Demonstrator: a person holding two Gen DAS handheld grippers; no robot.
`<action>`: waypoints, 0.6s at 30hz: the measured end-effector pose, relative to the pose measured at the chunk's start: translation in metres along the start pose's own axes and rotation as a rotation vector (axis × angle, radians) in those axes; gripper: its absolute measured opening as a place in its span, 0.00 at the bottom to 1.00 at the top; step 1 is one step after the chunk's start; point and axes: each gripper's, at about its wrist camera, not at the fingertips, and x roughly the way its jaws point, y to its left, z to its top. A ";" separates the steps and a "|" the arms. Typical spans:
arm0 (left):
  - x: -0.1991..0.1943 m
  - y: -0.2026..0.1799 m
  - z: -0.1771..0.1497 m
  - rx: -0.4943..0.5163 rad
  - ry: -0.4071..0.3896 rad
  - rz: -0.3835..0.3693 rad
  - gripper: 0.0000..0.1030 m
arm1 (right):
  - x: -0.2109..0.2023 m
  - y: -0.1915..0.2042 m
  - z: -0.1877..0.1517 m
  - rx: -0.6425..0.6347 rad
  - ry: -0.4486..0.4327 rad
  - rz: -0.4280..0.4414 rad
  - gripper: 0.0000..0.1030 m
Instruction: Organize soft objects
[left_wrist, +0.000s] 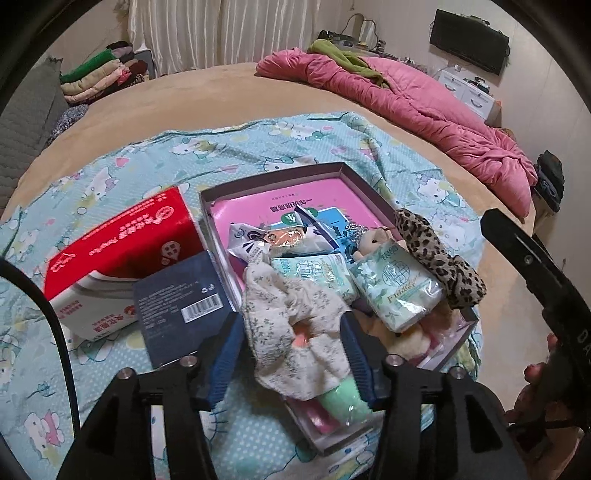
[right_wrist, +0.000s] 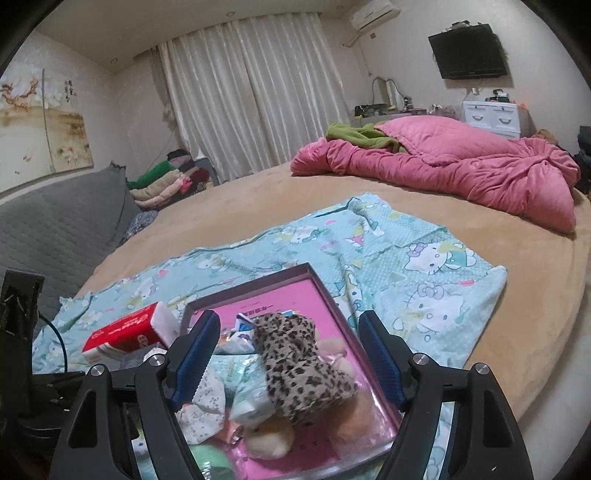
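A shallow box (left_wrist: 273, 173) with a pink lining lies on the bed and holds several soft things. Among them are a white floral cloth (left_wrist: 291, 332), two mint tissue packs (left_wrist: 399, 291), a leopard-print cloth (left_wrist: 436, 254), a small plush toy (left_wrist: 369, 240) and a green roll (left_wrist: 343, 402). My left gripper (left_wrist: 290, 319) is open over the box's near end; the floral cloth lies loose between its blue pads. My right gripper (right_wrist: 289, 315) is open above the leopard-print cloth (right_wrist: 299, 365), which is draped over a beige plush (right_wrist: 269, 439) in the box (right_wrist: 258, 286).
A red and white carton (left_wrist: 118, 251) and a dark blue flat box (left_wrist: 177, 306) lie left of the box on a cartoon-cat sheet (left_wrist: 258, 140). A pink quilt (left_wrist: 424, 99) is bunched at the bed's far right. Folded clothes (left_wrist: 99, 74) are stacked at the far left.
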 end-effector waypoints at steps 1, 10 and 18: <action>-0.004 0.001 -0.001 -0.001 -0.004 0.003 0.58 | -0.003 0.004 0.001 -0.002 0.001 0.002 0.76; -0.037 0.007 -0.008 0.004 -0.047 0.011 0.62 | -0.031 0.034 0.011 -0.050 -0.017 0.027 0.77; -0.067 0.017 -0.010 -0.015 -0.094 0.016 0.64 | -0.056 0.061 0.019 -0.107 -0.022 0.065 0.80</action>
